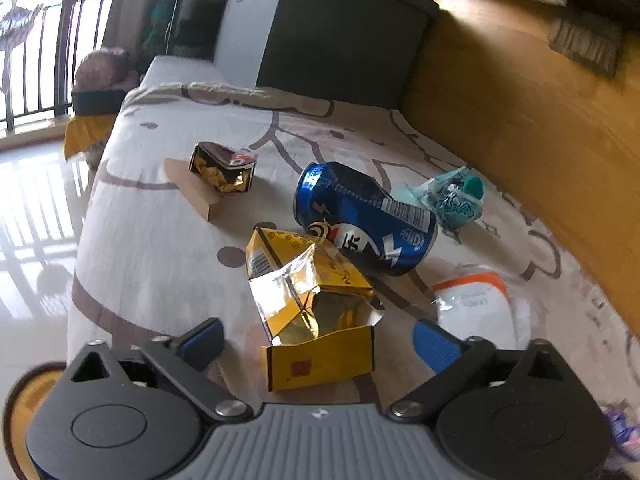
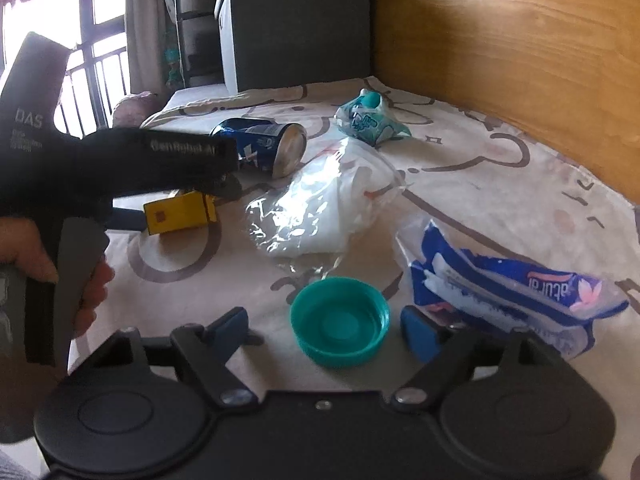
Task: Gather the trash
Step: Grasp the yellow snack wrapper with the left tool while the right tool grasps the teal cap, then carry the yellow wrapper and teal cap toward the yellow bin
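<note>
Trash lies on a patterned bedsheet (image 1: pixel 160 248). My left gripper (image 1: pixel 320 338) is open, its blue pads on either side of a torn yellow carton (image 1: pixel 316 320) without touching it. Behind the carton are a dented blue can (image 1: pixel 360 220), a gold foil pack (image 1: pixel 224 168) on brown card, a teal wrapper (image 1: pixel 452 196) and a white packet (image 1: pixel 476 304). My right gripper (image 2: pixel 324 326) is open around a teal bottle cap (image 2: pixel 340 328), pads clear of its rim. A clear plastic bag (image 2: pixel 324 208) and a blue-and-white wrapper (image 2: pixel 508 292) lie close by.
A hand (image 2: pixel 60 276) holds the left tool at the left of the right wrist view. A dark storage box (image 1: pixel 332 28) stands at the bed's far end. A wooden panel (image 1: pixel 520 120) runs along the right. The bed edge drops to a glossy floor (image 1: pixel 32 220) on the left.
</note>
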### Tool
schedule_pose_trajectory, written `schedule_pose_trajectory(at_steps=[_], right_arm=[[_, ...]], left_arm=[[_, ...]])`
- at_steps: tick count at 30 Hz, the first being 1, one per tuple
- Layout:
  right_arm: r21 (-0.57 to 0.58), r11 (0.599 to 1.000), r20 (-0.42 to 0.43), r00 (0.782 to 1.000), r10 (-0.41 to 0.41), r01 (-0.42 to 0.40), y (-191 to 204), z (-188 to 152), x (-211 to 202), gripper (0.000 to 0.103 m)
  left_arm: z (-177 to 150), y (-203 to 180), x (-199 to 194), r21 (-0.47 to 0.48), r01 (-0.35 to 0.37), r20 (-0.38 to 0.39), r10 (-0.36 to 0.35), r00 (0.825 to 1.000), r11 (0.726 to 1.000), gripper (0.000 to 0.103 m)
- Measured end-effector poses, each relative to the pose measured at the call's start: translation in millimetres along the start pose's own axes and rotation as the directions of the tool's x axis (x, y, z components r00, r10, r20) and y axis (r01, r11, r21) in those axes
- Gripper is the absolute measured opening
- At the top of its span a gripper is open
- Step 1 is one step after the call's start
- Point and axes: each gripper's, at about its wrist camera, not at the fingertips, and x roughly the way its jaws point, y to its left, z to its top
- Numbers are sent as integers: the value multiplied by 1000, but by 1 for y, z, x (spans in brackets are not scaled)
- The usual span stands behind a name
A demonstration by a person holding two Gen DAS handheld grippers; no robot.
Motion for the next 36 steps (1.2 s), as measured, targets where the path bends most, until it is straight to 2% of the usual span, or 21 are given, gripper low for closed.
schedule_pose_trajectory(at_steps=[4,6,8,9,10,22,36], right_arm=[[-14,1000,5,1000,-21,21,4,2,2,68],[-21,999,7,1000,-28,28,7,3,2,64],[-24,999,8,1000,-28,28,8,3,2,59],[-26,999,9,1000,-29,29,9,3,2,54],[-27,999,11,999,-31,31,10,4,1,50],[-4,998,7,998,-55,55,9,4,-11,50],[1,999,56,997,-50,50,23,20,-53,50]], left_arm=[[-2,-2,1,54,-41,18,40,999,998,75],[-2,0,2,62,-52,22,50,998,997,69],[-2,2,1,71,-52,24,50,998,996,59],[-1,3,1,77,-53,23,52,998,996,57],[-1,4,1,78,-47,22,45,999,996,57],[-8,21,-29,79,28,-11,-27,1000,996,53],[-13,51,-103,56,51,29,-53,998,997,53]])
